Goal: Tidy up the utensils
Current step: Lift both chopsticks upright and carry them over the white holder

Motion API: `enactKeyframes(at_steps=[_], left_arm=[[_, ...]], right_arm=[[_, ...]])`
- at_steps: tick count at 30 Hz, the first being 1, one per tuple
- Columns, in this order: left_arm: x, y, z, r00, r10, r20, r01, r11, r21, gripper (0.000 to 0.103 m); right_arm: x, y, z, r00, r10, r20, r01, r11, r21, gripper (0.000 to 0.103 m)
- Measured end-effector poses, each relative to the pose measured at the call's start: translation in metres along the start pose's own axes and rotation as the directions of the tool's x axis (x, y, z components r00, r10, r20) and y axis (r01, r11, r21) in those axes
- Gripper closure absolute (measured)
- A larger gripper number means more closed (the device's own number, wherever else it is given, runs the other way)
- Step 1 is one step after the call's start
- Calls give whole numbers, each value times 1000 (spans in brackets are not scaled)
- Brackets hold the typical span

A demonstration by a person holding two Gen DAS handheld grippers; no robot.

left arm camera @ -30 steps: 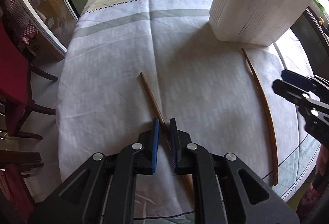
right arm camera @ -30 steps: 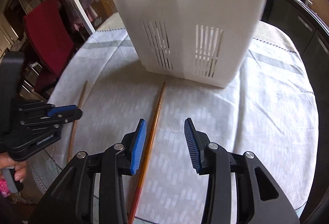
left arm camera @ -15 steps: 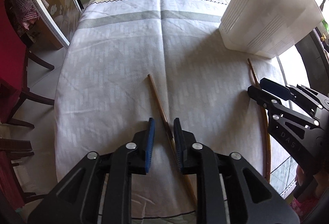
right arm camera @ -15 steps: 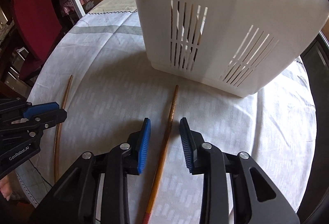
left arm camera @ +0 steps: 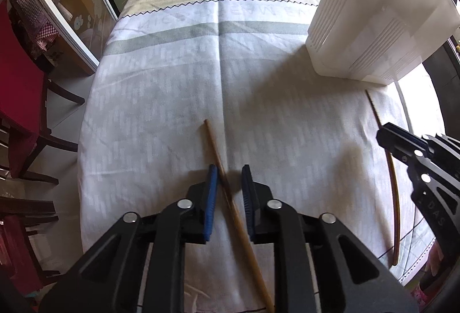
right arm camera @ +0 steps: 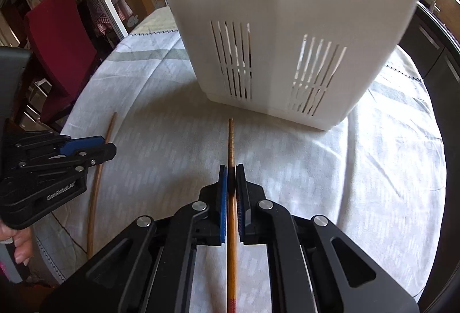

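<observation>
On the tablecloth (right arm camera: pixel 359 183), 12 o'clock of the right gripper (right arm camera: pixel 231 169): white slotted utensil holder (right arm camera: pixel 287 25). Right chopstick (right arm camera: pixel 231 140) pinched, axis 6-to-12 towards holder. Left gripper (left arm camera: pixel 229 170), jaws closing, gap showing, straddles left chopstick (left arm camera: pixel 212 140), axis 11-to-5.

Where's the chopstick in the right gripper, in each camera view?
Left wrist: chopstick along the far right edge, partly behind the right gripper.
Right wrist: bottom centre, running up between the shut pads, tip towards the basket.
Shared landmark: white basket, just beyond its tip in both views.
</observation>
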State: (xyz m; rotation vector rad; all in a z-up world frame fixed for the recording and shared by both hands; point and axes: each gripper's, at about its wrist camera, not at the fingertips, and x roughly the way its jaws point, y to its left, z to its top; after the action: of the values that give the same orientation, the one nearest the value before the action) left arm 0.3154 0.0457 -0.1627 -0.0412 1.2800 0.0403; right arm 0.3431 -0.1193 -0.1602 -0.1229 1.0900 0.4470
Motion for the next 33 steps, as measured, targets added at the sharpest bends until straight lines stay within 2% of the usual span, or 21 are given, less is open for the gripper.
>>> enactKeyframes(at_steps=[6, 11, 15, 23, 30, 33], left_arm=[[-6, 0, -3, 1000, -19, 20, 19, 1000, -4, 96], [-34, -3, -9, 995, -30, 94, 28, 999, 23, 97], [-63, -8, -18, 985, -44, 165, 37, 998, 47, 98], [-112, -13, -47, 953, -80, 293, 62, 996, 69, 98], [-154, -19, -76, 901, -111, 420, 76, 992, 99, 98], [-166, -25, -84, 886, -119, 447, 73, 990, 119, 98]], right_arm=[[-56, -16, -12, 993, 38, 112, -41, 999, 22, 97], [-102, -31, -26, 978, 46, 205, -56, 997, 44, 96], [-132, -42, -41, 965, 51, 256, -66, 996, 52, 96], [-173, -61, -76, 938, 81, 336, -118, 989, 89, 96], [-194, -70, -97, 923, 84, 375, -134, 985, 109, 96], [-198, -70, -100, 921, 84, 380, -133, 986, 105, 96]])
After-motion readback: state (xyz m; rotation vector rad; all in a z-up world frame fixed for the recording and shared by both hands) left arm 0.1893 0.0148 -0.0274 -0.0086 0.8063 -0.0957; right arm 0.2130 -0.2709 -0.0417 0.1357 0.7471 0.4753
